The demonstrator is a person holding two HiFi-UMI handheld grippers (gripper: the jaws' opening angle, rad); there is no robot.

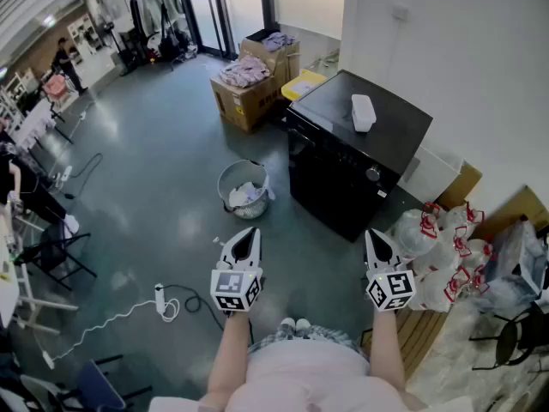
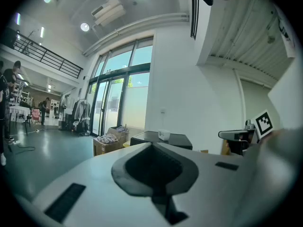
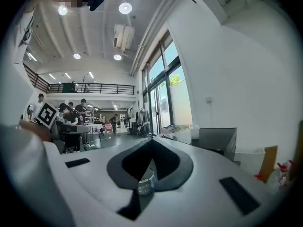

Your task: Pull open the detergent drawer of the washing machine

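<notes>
Both sets of jaws closed, nothing held: left gripper [image 1: 246, 235] and right gripper [image 1: 376, 238] hover near. Beyond them, far right, the black box-shaped washing machine [image 1: 356, 157] stands on the glossy grey floor [image 1: 154, 187] against the white wall [image 1: 463, 58].

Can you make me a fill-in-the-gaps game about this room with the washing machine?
The boxy washing machine is coloured ____. On top of it lies a small ____ plastic box. The round grey bin stands on the ____. The fingers of the left gripper and right gripper are ____ and empty.
Missing words: black; white; floor; shut.
</notes>
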